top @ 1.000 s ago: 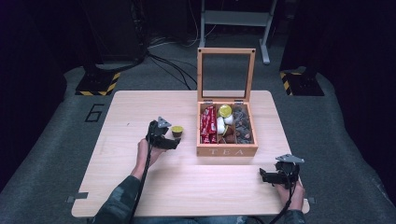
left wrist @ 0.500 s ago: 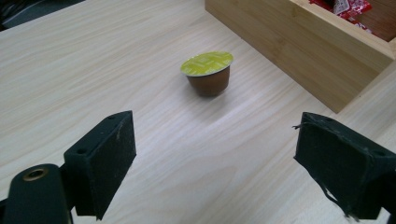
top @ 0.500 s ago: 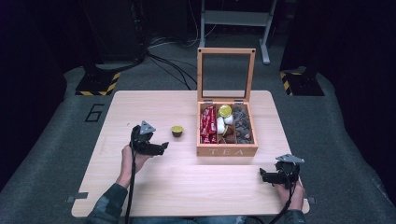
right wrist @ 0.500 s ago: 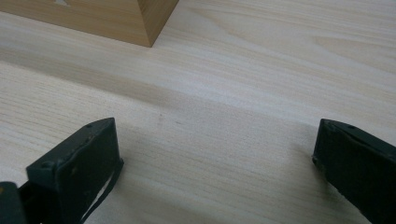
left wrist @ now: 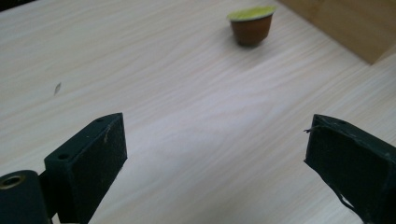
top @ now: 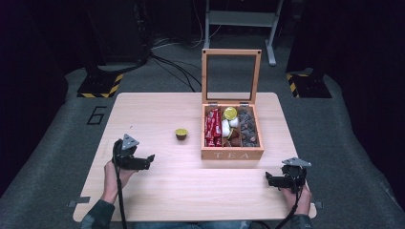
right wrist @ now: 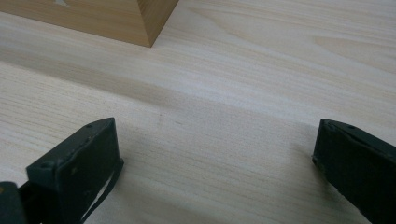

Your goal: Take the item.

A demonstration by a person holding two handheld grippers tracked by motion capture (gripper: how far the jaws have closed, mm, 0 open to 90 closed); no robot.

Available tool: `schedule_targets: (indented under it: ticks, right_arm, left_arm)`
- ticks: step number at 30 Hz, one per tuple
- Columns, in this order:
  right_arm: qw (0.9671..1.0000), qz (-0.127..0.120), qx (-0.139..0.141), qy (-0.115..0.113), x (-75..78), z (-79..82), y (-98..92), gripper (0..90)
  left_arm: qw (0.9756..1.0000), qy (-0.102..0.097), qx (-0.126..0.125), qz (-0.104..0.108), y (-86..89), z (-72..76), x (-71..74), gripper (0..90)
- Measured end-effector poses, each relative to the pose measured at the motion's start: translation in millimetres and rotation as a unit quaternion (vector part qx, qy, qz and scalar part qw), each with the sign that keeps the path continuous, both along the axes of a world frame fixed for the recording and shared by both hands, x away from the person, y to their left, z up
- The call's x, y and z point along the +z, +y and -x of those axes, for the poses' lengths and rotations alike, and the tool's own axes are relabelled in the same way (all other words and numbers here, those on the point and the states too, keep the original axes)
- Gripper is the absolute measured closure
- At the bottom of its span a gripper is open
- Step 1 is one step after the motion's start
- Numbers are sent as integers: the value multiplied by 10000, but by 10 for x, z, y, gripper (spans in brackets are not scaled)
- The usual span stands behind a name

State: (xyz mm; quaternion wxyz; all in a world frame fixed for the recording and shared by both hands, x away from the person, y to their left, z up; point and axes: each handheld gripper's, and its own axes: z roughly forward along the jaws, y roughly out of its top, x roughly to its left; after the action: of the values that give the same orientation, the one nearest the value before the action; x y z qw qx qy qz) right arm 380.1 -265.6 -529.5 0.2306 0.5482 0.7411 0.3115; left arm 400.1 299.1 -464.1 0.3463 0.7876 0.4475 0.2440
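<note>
Jaws of the left gripper [left wrist: 215, 154] are standing wide apart in its own view, having just been opening, with nothing between them but bare pale wood grain; the flat black pads look scuffed and blocky. Beyond them the capsule [left wrist: 251, 25] is sitting alone on the table [left wrist: 140, 70], upright, its short axis vertical, the yellow-green foil lid facing up and the brown tapering cup narrowing down to the tabletop. It is a small round cone-shaped pod, smooth-sided, with the lid's rim overhanging the body.

From above, the left gripper [top: 149, 159] is lying well short of the capsule [top: 181, 134], which is resting to the left of the wooden tea box [top: 232, 153], near it but apart. The box is holding red packets, pale pods and dark pieces in separate compartments, its glazed lid standing upright.

At the near right corner, the right gripper [top: 268, 179] is resting released, jaws spread over empty grain.
</note>
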Motion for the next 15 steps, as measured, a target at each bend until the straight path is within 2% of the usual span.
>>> schedule_targets:
  ticks: [3,10,13,14,15]
  right_arm:
    - [10000,-5,-9,6,0,2,2,0]
    - [10000,-6,-10,-3,0,1,3,0]
    - [10000,-6,-11,-5,0,2,3,0]
    - [10000,-7,-14,-6,0,2,4,0]
    - [10000,-7,-17,-5,0,2,4,0]
  left_arm:
    - [9997,116,200,-109,134,106,-148,39]
    - [9964,537,647,-90,470,270,-529,1]
    - [9956,567,750,36,546,309,-589,1]
    - [9958,497,773,47,559,314,-607,1]
    - [9955,514,792,45,565,321,-616,1]
